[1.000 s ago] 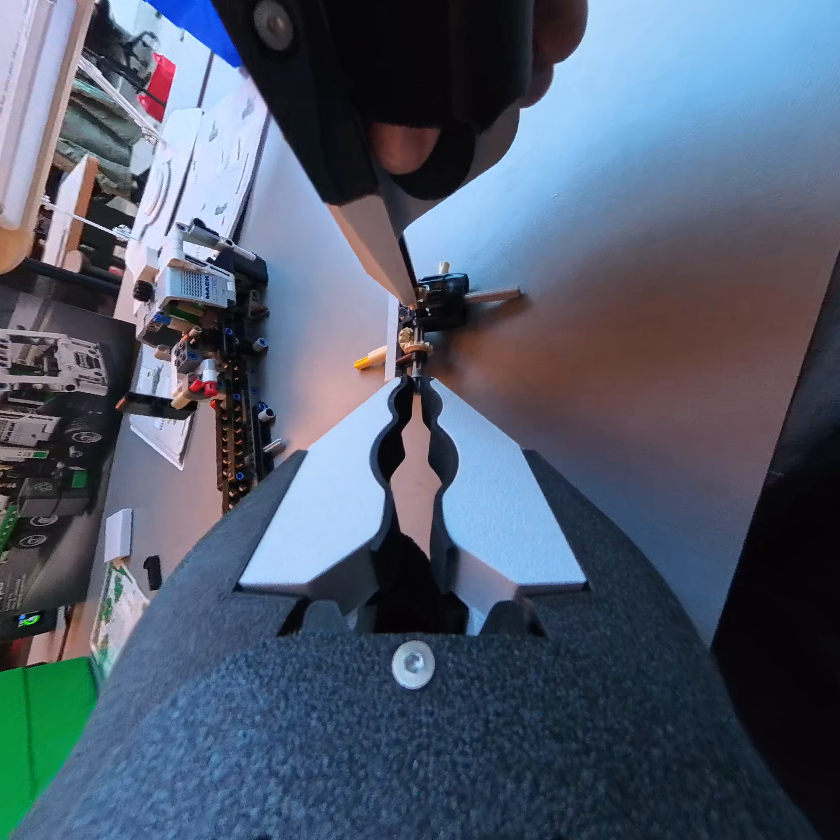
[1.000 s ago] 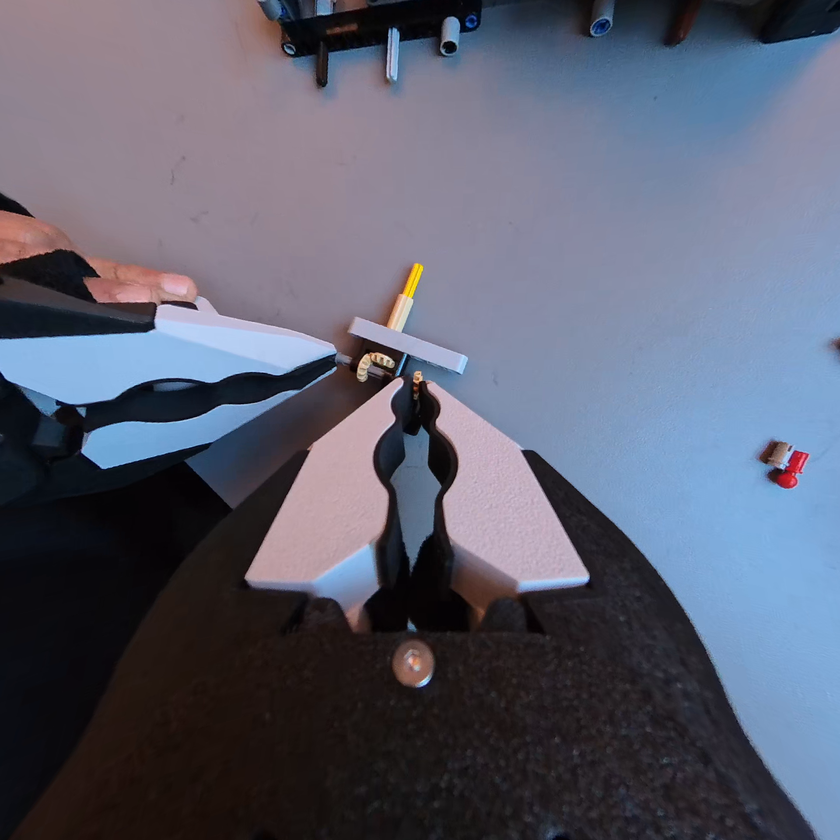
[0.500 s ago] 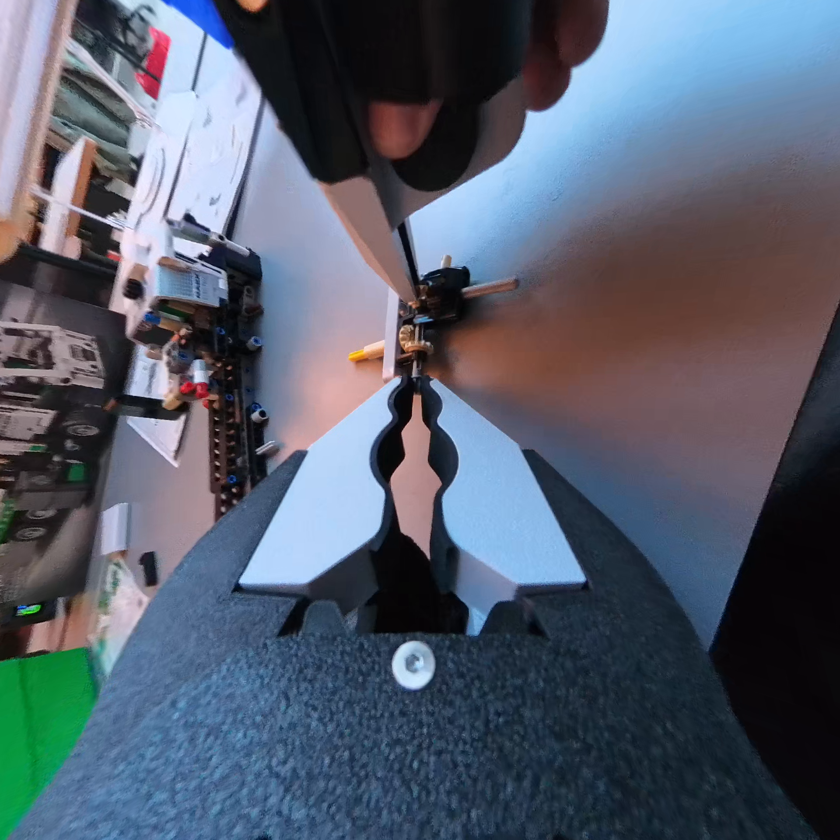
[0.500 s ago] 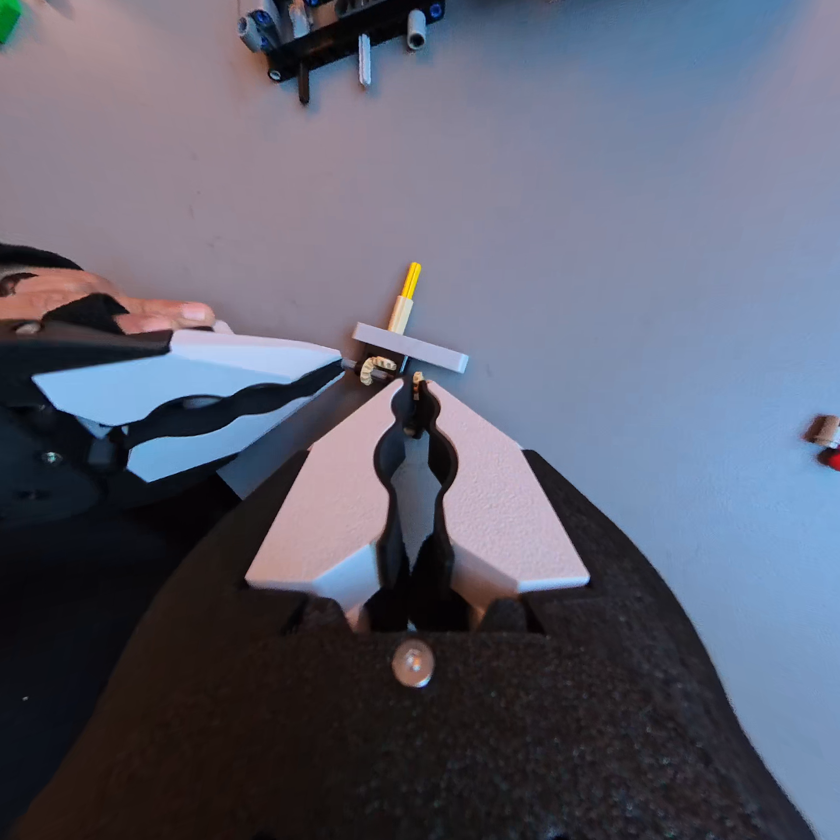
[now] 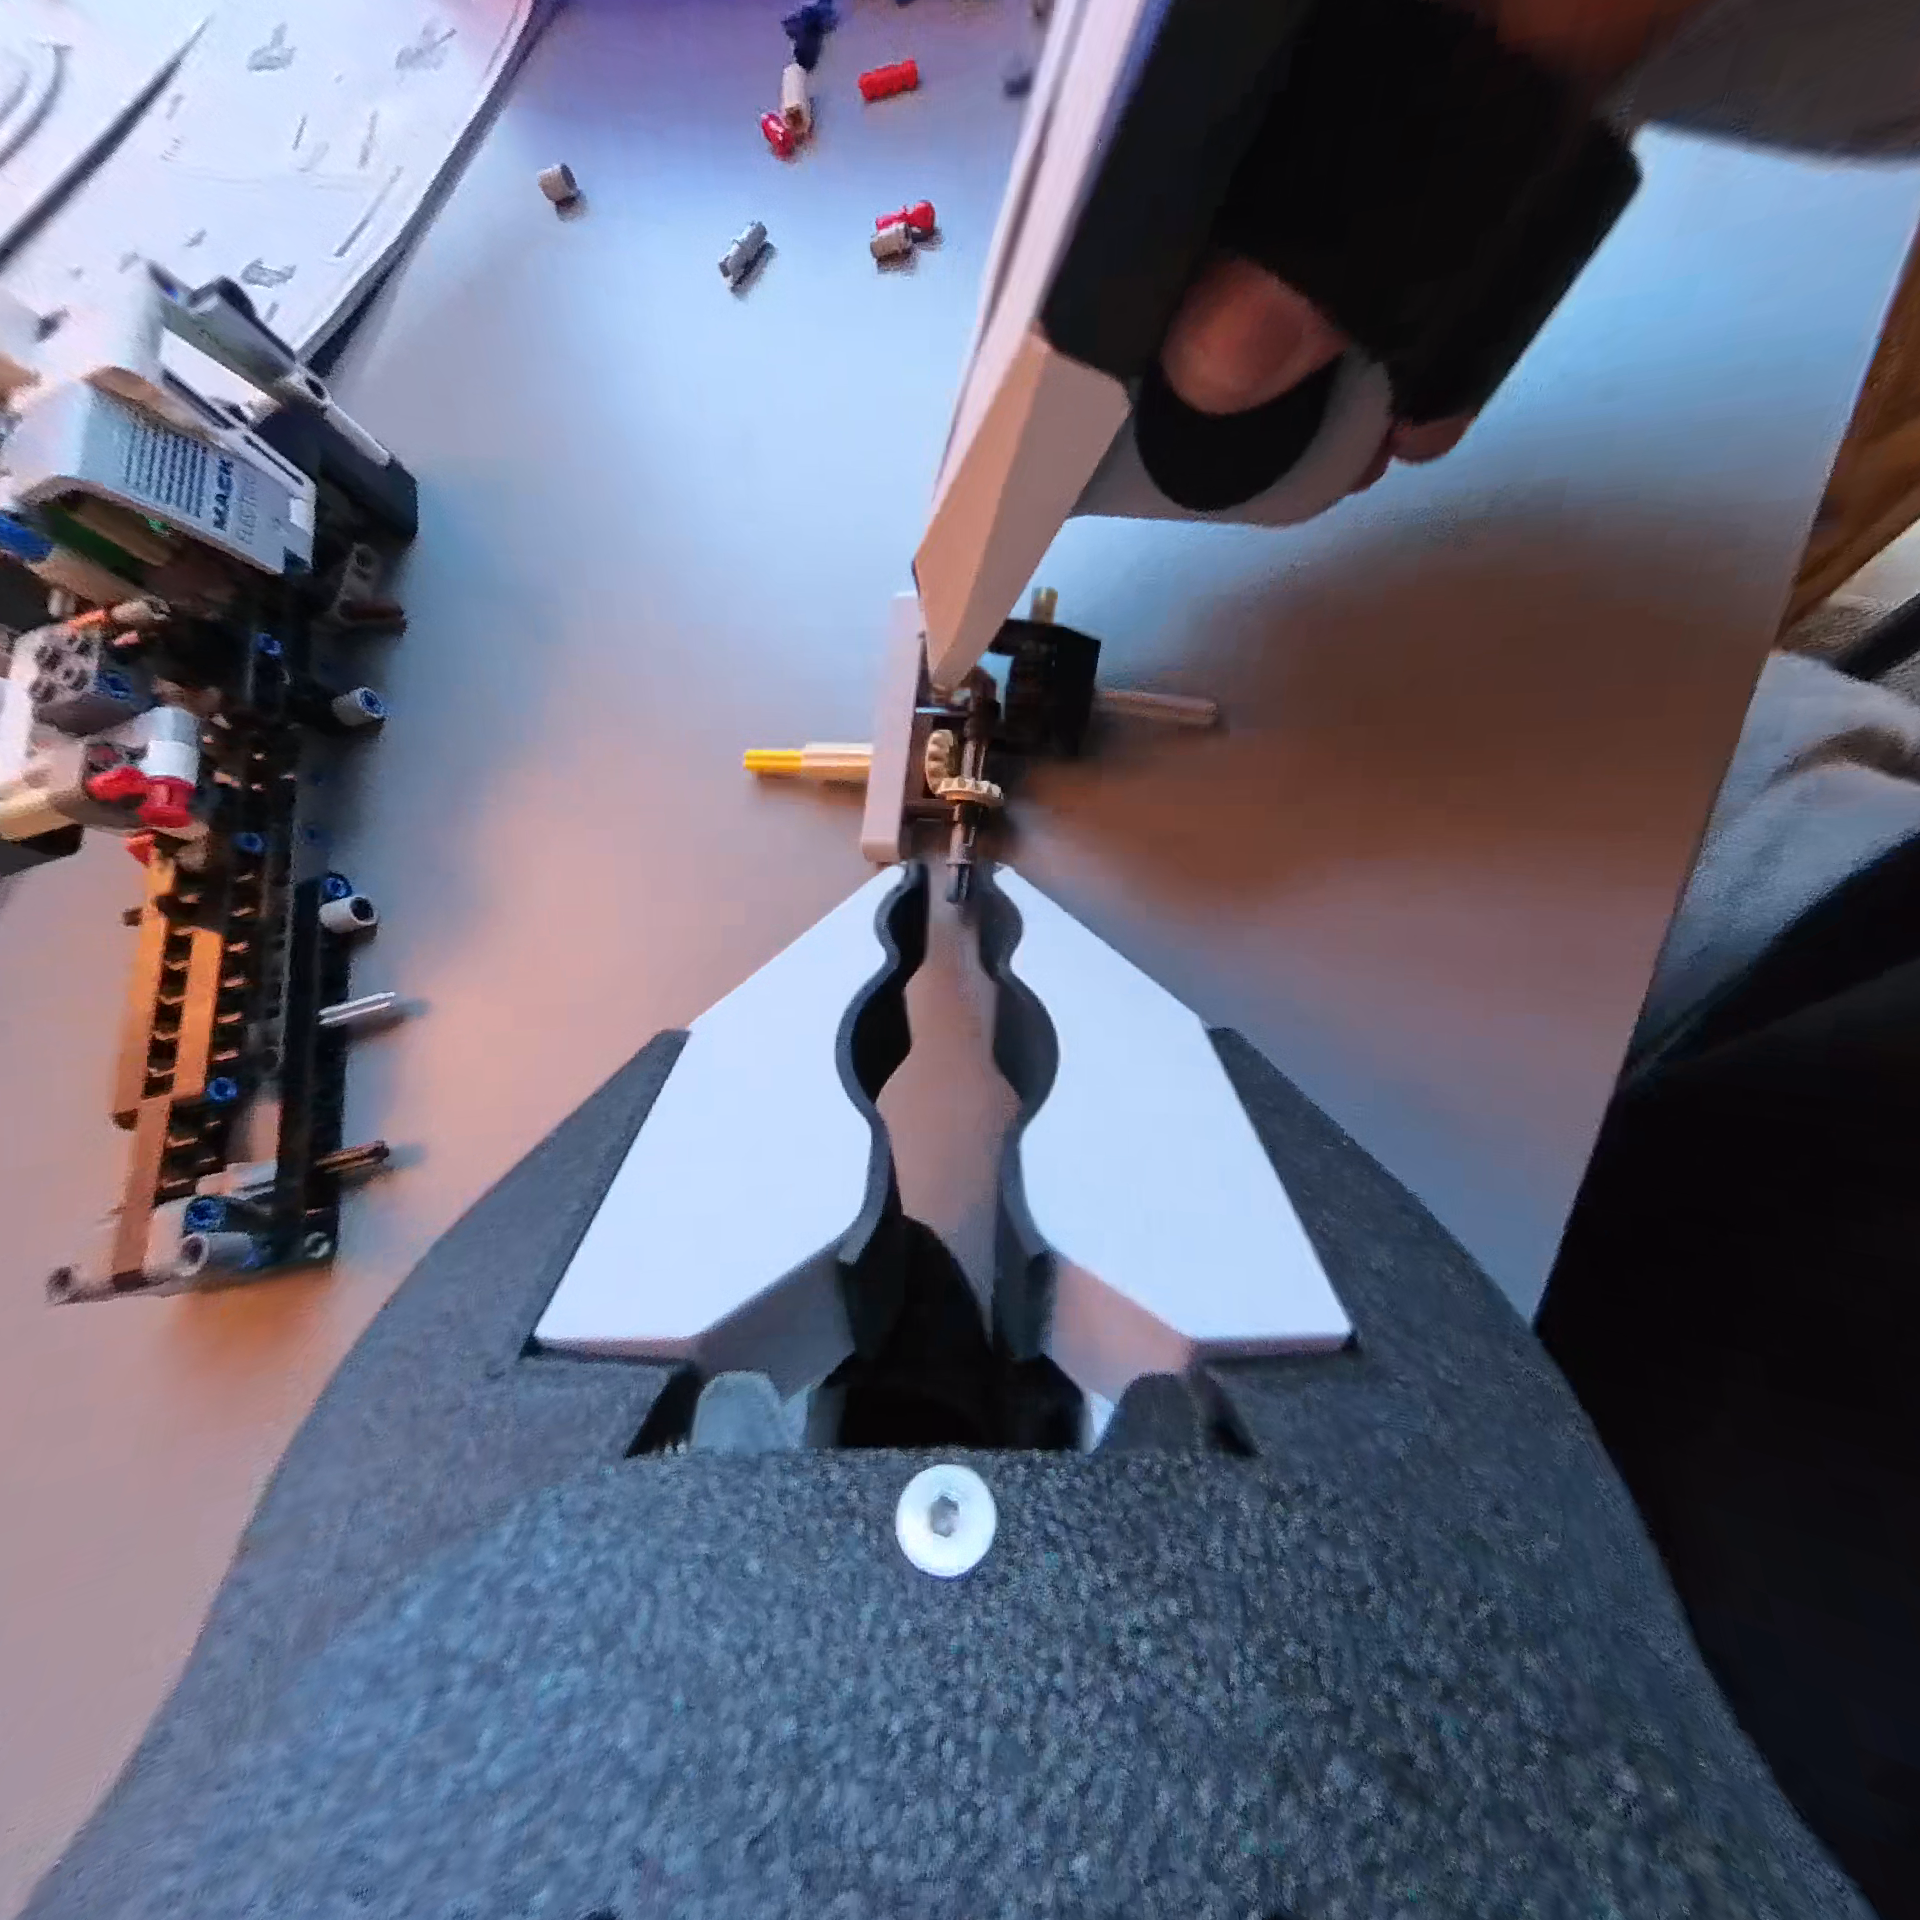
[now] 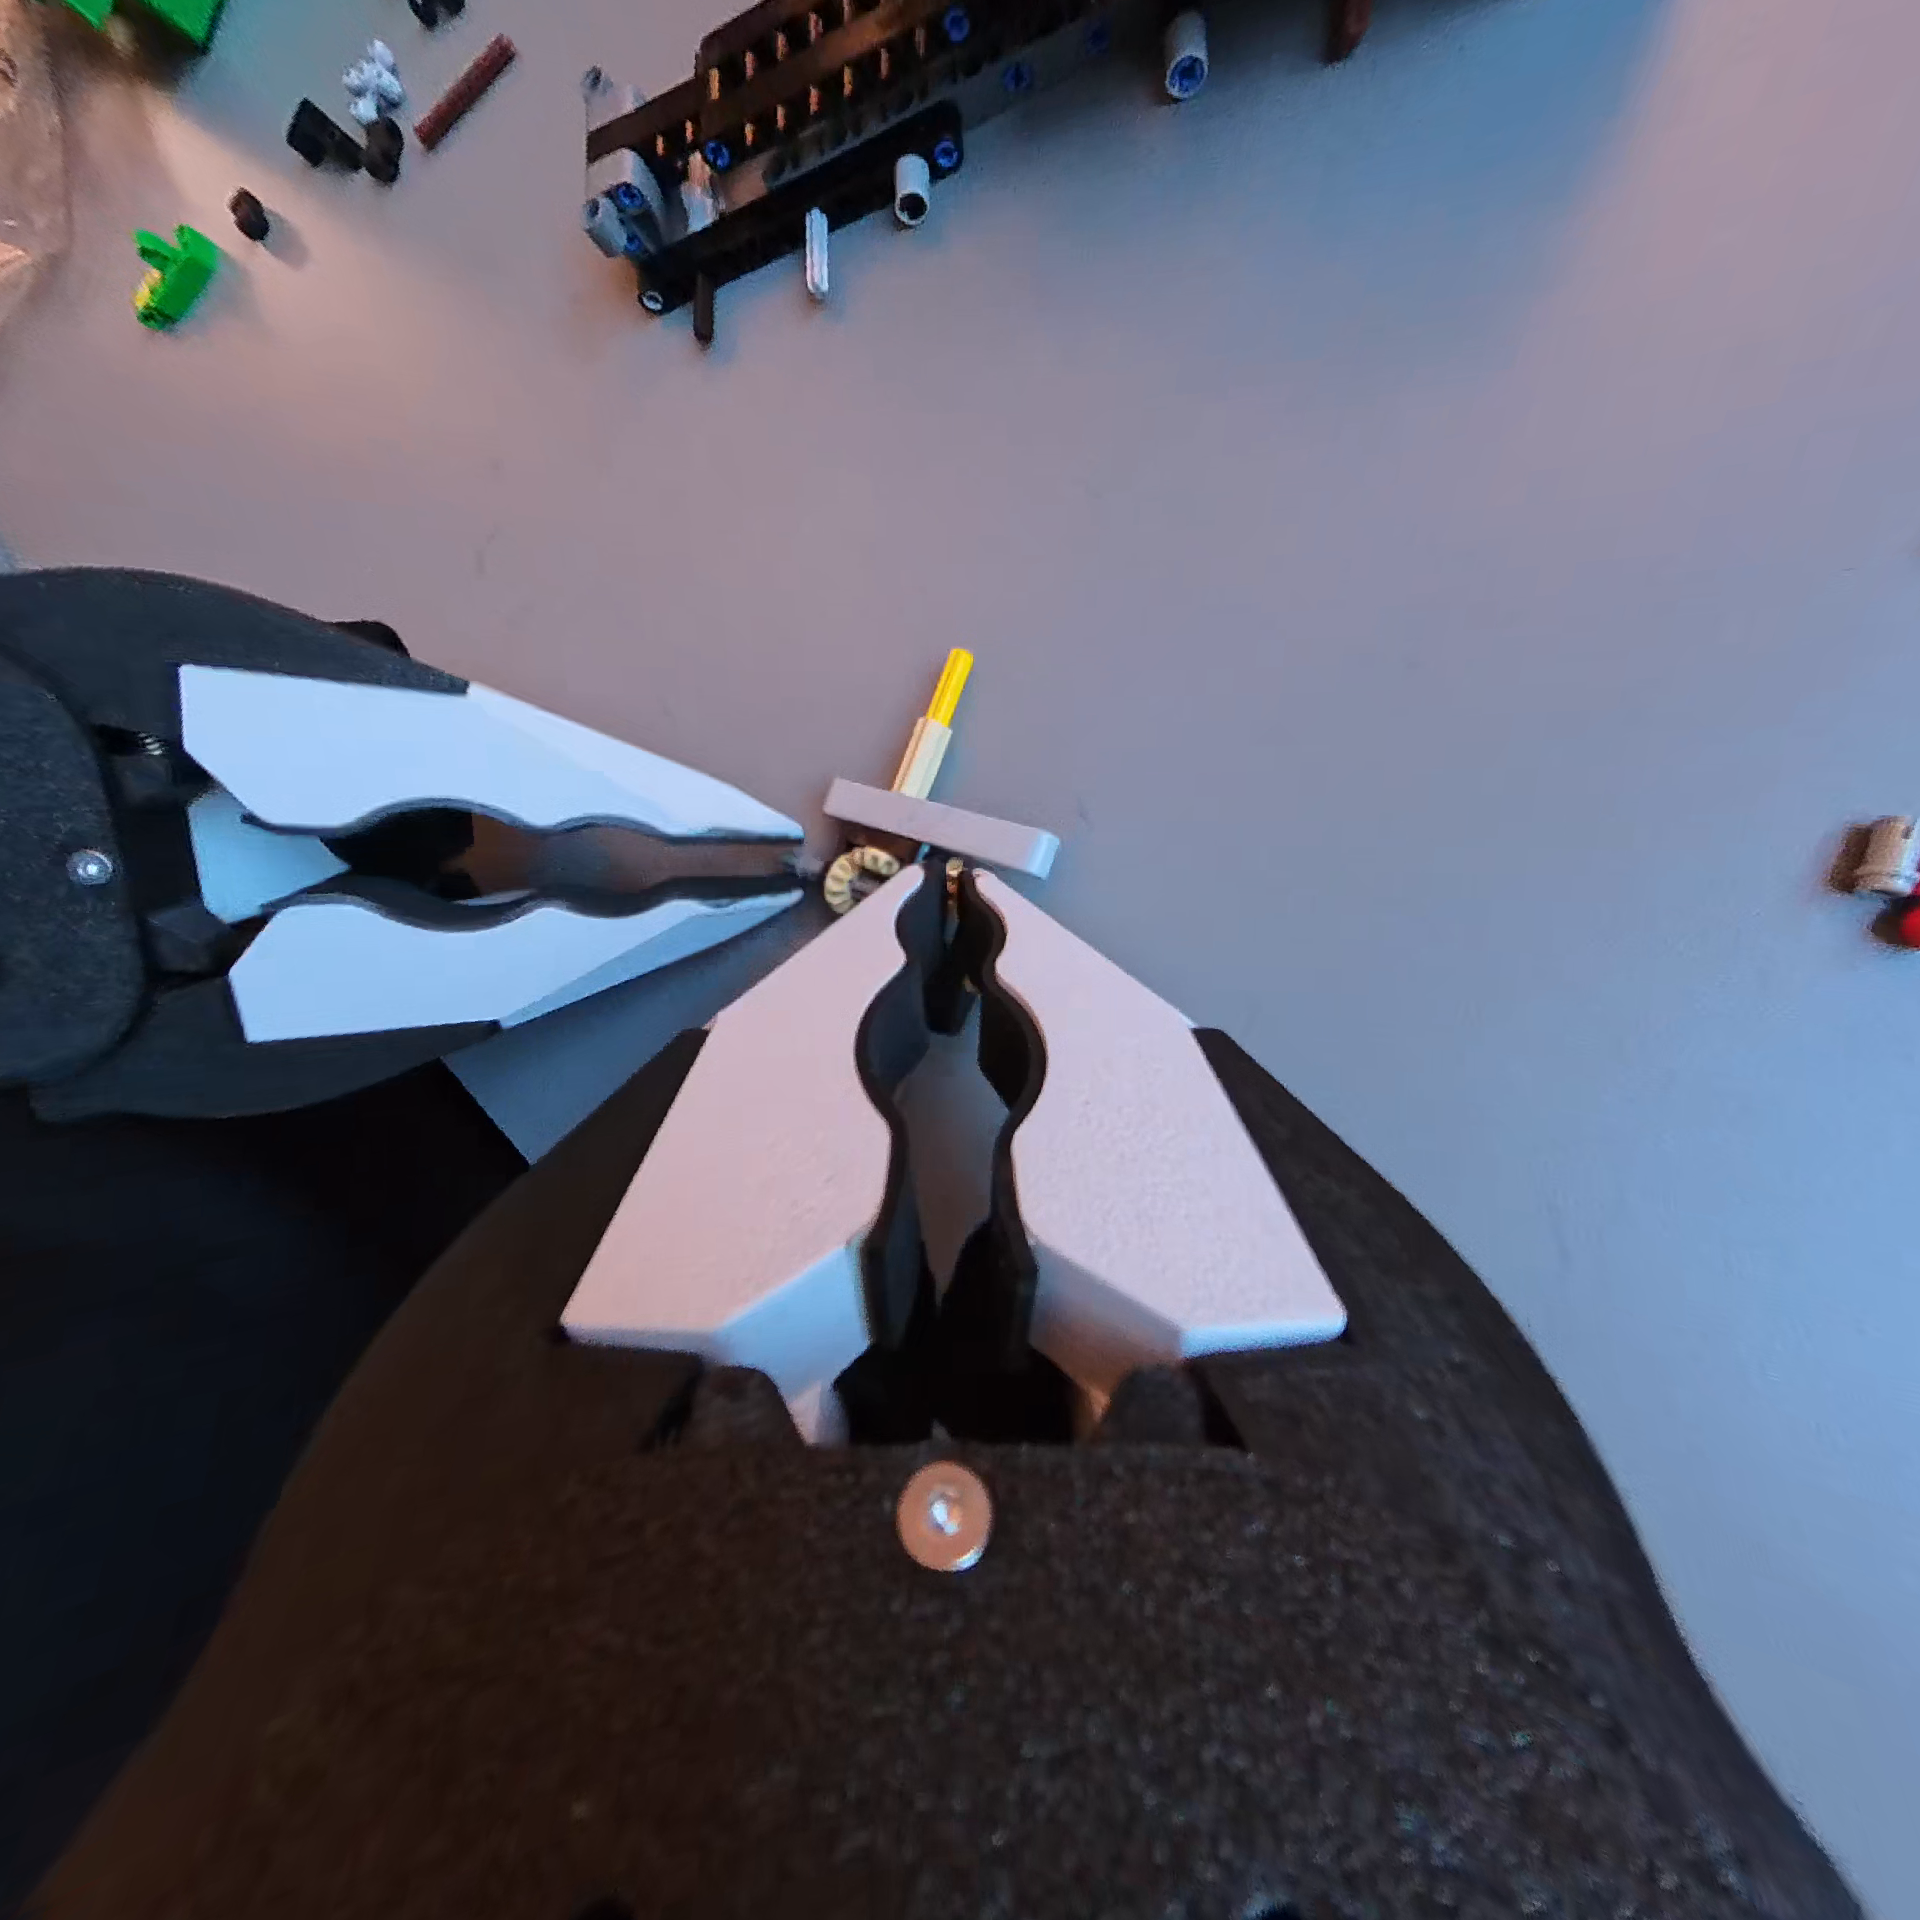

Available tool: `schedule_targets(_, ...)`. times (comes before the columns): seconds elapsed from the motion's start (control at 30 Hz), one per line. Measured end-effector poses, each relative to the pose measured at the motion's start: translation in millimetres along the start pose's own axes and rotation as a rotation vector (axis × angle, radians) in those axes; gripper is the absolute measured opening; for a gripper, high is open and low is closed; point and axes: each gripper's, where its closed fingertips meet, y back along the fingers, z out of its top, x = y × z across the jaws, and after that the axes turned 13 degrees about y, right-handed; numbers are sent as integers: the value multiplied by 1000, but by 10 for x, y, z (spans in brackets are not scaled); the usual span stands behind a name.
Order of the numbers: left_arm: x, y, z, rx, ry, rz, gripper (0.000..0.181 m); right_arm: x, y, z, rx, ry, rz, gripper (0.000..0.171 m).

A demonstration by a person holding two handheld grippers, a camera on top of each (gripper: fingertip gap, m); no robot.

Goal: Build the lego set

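Note:
A small lego assembly lies on the grey table: a grey plate (image 5: 888,727) (image 6: 940,831), a tan gear (image 5: 951,774) (image 6: 857,878), a yellow axle (image 5: 774,762) (image 6: 948,686) and a black block (image 5: 1049,675). A thin dark axle (image 5: 966,831) sticks out of the gear. My left gripper (image 5: 958,883) (image 6: 800,862) has its jaws slightly apart around the axle's end, with a gap on both sides. My right gripper (image 6: 948,883) (image 5: 940,665) is shut on a black part of the assembly, at right angles to the left one.
The partly built truck chassis (image 5: 239,987) (image 6: 790,135) lies at the far side. Loose red and tan pieces (image 5: 904,223) (image 6: 1886,878), a green piece (image 6: 171,275) and instruction sheets (image 5: 260,135) are scattered around. The table edge (image 5: 1714,831) is close by. Across from one pair of fingers to the other is roughly 4 cm.
My left gripper's jaws have parted a little around the axle they were pinching. Both views have shifted and show more of the table. The right gripper still holds the assembly.

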Motion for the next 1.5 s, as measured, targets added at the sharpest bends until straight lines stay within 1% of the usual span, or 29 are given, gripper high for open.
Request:
schedule_targets(0.03,-2,15,7,-5,26,-25,14,1,-5,5,-7,-9,6,1)
schedule_targets(0.17,22,82,-33,7,132,-139,25,-18,-13,25,-19,-19,12,1)
schedule_targets(0.27,63,67,-79,47,186,-196,29,-12,5,43,-36,-13,16,1)
schedule_targets(0.37,50,51,-62,53,194,-233,24,8,32,84,-80,-19,35,1)
schedule_targets(0.57,65,6,-32,56,209,-217,3,-59,99,119,-160,-28,17,1)
schedule_targets(0.6,51,8,-33,57,211,-219,2,-69,128,132,-184,-28,14,1)
schedule_targets(0.7,16,6,-31,54,195,-210,2,-89,220,164,-268,-31,5,1)
schedule_targets(0.8,-41,-8,-11,54,176,-230,13,-76,256,120,-297,-42,6,1)
schedule_targets(0.83,-60,-14,-1,55,174,-240,14,-77,276,122,-320,-50,1,1)
schedule_targets(0.87,-64,-25,8,55,173,-241,11,-65,288,120,-334,-62,8,1)
schedule_targets(0.9,-58,-39,15,56,172,-235,3,-60,294,117,-345,-68,8,1)
schedule_targets(1.03,-59,-69,60,48,162,-228,2,-72,292,93,-380,-65,-22,1)
schedule_targets(1.1,-55,-38,146,-8,162,-219,2,-81,307,113,-414,-56,-44,1)
schedule_targets(1.2,-48,3,234,-53,222,-240,2,-96,340,165,-448,-47,-76,1)
schedule_targets(1.27,13,18,270,-82,229,-211,2,-74,354,190,-448,-28,-80,1)
schedule_targets(1.37,17,24,299,-104,211,-199,2,-70,357,201,-440,23,-118,1)
schedule_targets(1.5,11,23,307,-114,130,-130,2,-85,361,222,-439,75,-171,0)
